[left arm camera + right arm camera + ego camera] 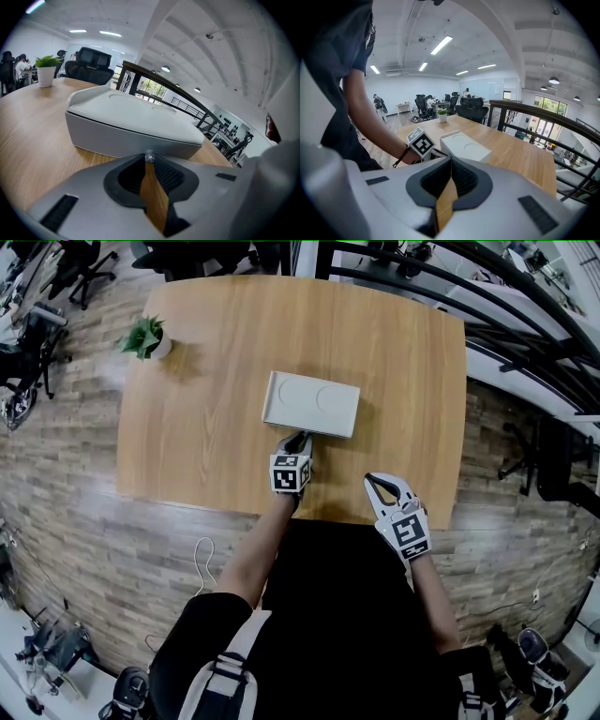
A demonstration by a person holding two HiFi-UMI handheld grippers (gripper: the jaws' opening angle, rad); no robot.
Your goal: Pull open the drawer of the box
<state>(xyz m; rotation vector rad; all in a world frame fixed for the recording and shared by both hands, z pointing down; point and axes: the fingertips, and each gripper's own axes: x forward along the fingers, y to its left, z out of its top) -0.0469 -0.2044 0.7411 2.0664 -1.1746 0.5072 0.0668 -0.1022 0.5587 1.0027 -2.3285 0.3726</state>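
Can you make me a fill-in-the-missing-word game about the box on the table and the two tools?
1. The left tool is shut on the box's little ___.
2. The right tool is shut near the table's front edge and holds ___.
3. At the table's far left corner stands a small potted ___.

Missing words: knob; nothing; plant.

One tabletop carries two things: one white box midway between its side edges, nearer the near edge, and one potted plant by its far left corner. One small silvery knob shows on the box's front. There are two grippers: the left gripper and the right gripper.
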